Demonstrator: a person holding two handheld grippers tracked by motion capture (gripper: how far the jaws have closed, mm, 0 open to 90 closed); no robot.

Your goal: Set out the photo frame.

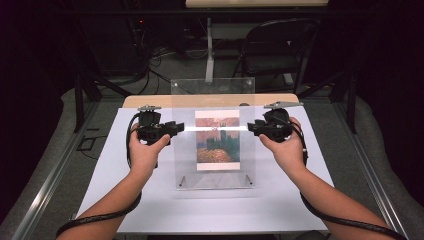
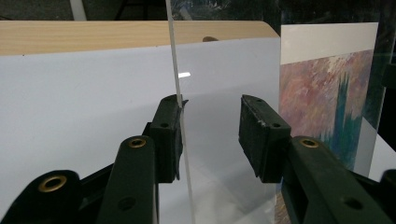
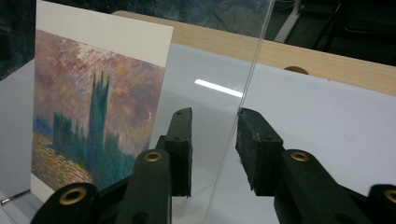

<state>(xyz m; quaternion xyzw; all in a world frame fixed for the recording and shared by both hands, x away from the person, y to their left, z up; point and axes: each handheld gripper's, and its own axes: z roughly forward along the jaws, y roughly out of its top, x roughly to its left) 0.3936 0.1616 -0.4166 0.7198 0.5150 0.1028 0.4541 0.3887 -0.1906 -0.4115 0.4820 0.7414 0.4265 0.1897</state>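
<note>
High view: both tongs, left tongs (image 1: 175, 129) and right tongs (image 1: 251, 128), straddle the acrylic sheet (image 1: 212, 100) edges (pads not yet clamped); next, clench evenly.

High view looks down; both gripper views closely flank the shared clear panel (image 1: 214, 145)

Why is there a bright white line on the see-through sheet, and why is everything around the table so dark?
High view: a lamp's glare streaks across the clear acrylic sheet over the painting print, and the room beyond the white table is unlit. Left gripper view and right gripper view: the same small glint shows on the table, and the near jaws look slightly soft.
</note>
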